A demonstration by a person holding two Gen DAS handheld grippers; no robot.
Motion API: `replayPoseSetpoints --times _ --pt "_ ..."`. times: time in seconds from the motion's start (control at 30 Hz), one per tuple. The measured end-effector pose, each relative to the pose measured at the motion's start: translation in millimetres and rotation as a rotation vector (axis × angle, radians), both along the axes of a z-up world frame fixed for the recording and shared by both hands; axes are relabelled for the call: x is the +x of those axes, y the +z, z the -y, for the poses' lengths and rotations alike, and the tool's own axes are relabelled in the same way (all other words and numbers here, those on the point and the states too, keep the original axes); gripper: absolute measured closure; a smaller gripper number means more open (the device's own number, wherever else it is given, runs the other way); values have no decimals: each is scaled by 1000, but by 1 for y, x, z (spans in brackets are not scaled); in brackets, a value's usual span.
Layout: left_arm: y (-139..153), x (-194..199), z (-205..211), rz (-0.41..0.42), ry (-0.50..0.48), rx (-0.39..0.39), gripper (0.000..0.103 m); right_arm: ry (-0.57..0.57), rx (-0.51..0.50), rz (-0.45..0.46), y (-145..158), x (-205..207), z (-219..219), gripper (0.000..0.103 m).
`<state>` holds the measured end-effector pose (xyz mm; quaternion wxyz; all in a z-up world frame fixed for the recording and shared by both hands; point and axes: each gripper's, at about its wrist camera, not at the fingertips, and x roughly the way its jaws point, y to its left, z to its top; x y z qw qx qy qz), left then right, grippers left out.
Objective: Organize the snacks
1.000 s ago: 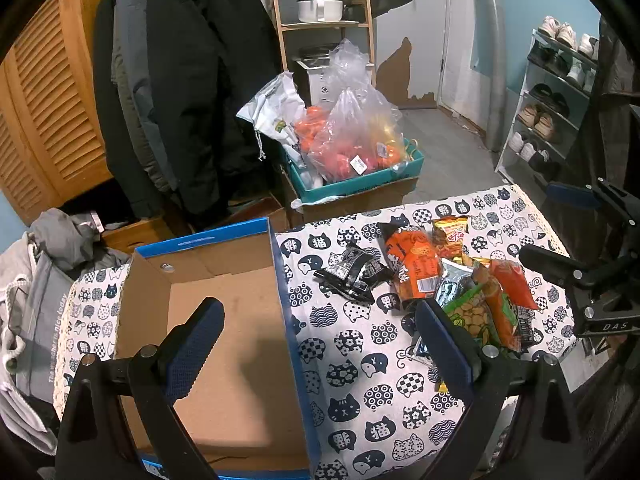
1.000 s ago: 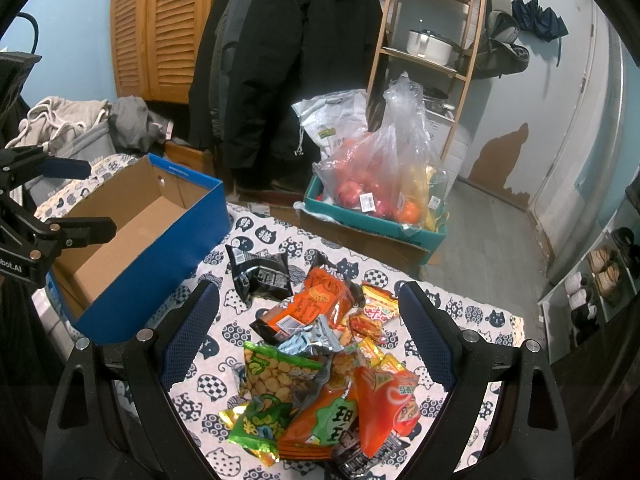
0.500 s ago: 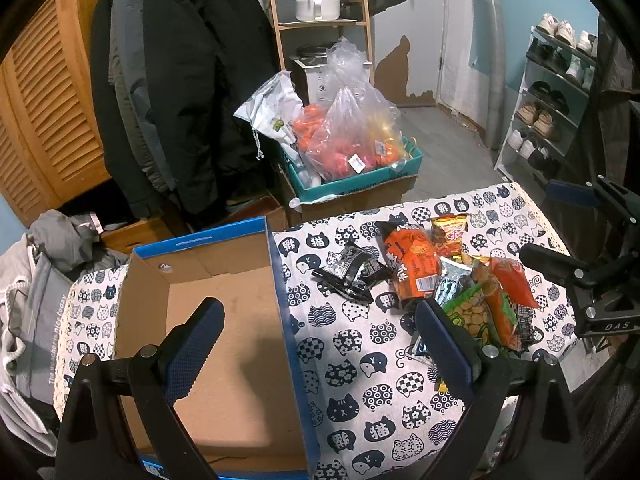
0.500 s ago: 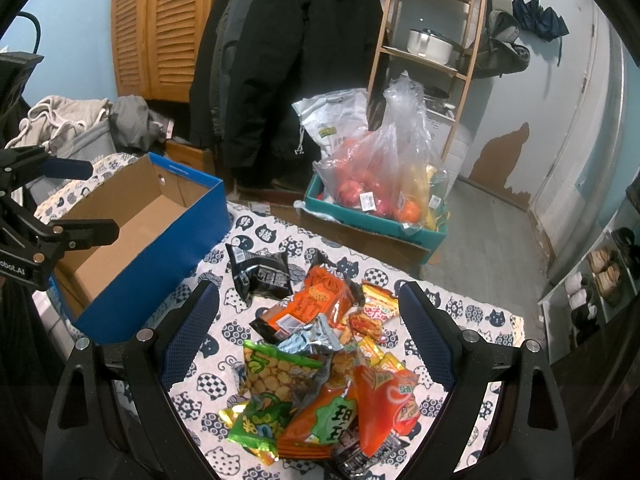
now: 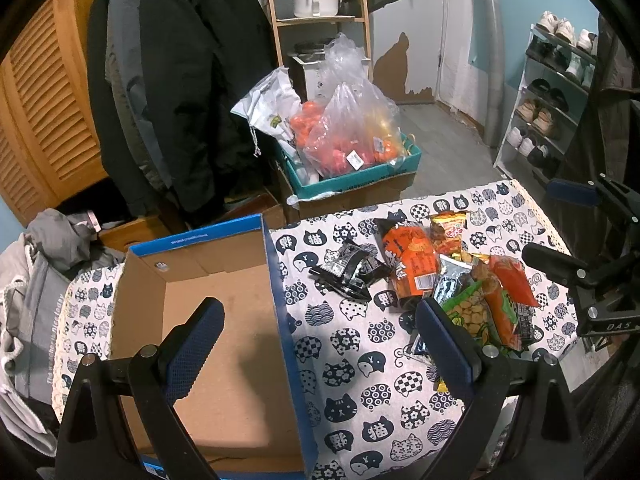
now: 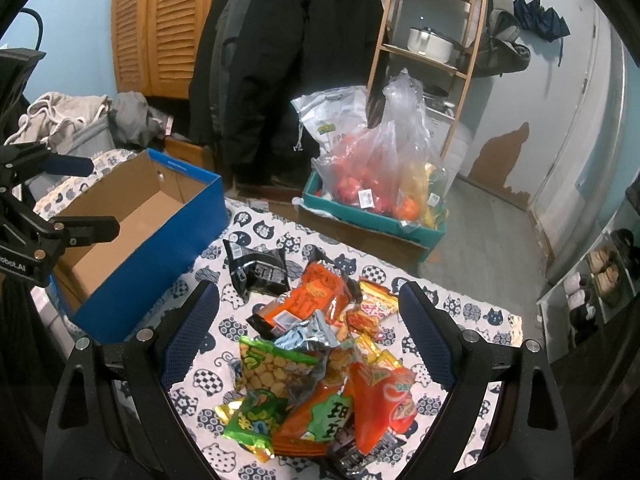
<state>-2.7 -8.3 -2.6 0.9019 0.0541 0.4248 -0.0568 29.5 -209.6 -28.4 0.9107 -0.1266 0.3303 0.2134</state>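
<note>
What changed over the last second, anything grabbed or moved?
Almost nothing. The left hand-held gripper view drifted slightly; its open jaws straddle the right wall of the blue cardboard box. Nothing was taken hold of or let go. The right hand-held gripper stays open above the snack pile. The black snack packet lies where it was, and the box has no snacks in it.

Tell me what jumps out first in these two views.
The bright heap of snack packets on the cat-print cloth, just ahead of the open right gripper. Left of it stands the blue cardboard box, nothing visible inside, with the open left gripper above its right wall.
</note>
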Motion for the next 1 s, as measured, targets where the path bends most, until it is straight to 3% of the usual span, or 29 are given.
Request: replayPoseSetpoints --times 0.33,0.7,1.0 --pt "-28 10 15 -77 -10 36 5 -79 -17 -50 -21 7 31 13" --pt "-62 19 40 -214 -42 -7 5 -197 -50 -205 -57 20 74 13" --pt "-90 23 73 -319 -54 -49 5 -222 -66 -326 -95 27 88 13"
